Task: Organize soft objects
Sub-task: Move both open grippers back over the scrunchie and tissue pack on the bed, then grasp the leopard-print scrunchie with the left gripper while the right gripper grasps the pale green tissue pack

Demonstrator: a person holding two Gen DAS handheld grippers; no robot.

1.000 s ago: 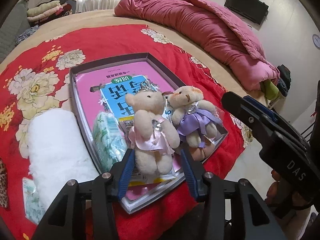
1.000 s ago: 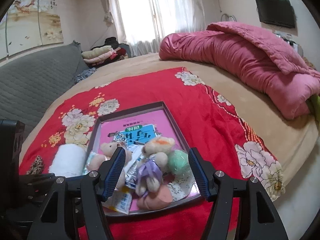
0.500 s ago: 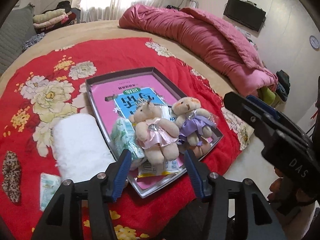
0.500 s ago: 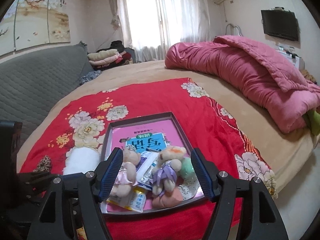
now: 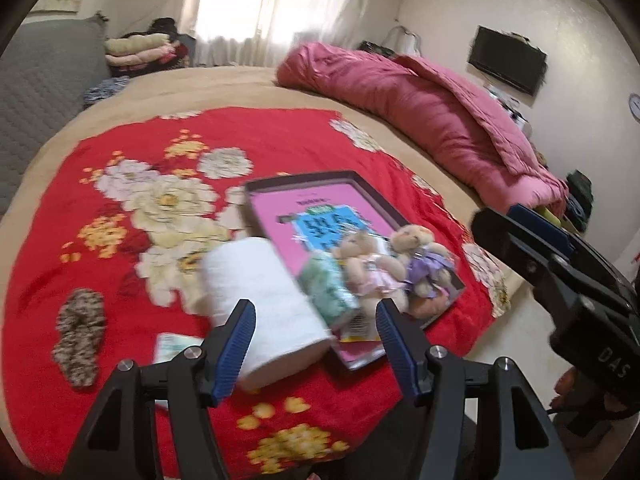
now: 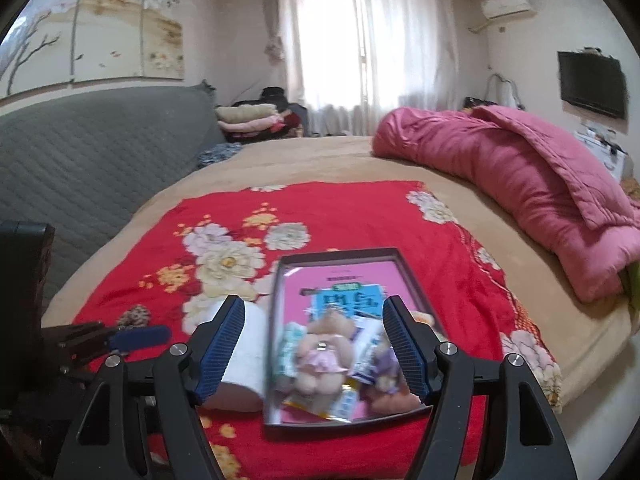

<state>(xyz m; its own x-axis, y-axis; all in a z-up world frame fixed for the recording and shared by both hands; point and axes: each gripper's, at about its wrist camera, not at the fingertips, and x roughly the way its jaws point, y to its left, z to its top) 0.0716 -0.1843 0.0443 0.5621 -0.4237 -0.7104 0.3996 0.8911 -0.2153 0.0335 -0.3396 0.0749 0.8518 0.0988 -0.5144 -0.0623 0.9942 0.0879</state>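
Observation:
A dark-rimmed tray (image 5: 304,178) with a pink book in it lies on the red flowered blanket (image 5: 240,140). Its near end holds a bear in pink (image 5: 368,268), a bear in purple (image 5: 420,256), a green tissue pack (image 5: 328,288) and snack packets. A white rolled towel (image 5: 260,292) lies just left of the tray. My left gripper (image 5: 314,312) hovers short of them, its jaws opening with nothing between them. My right gripper (image 6: 314,306) stands open and empty above the tray (image 6: 276,320), the pink bear (image 6: 324,352) and the towel (image 6: 244,360).
A leopard-print soft item (image 5: 78,332) and a small pack (image 5: 172,348) lie on the blanket left of the towel. A pink quilt (image 6: 520,168) is heaped at the right of the bed. A grey padded headboard (image 6: 80,160) runs along the left. Folded clothes (image 6: 248,118) are stacked at the back.
Both grippers have drawn back and up from the tray, so more of the bed shows. The left jaws have widened away from the pink bear, which stays in the tray.

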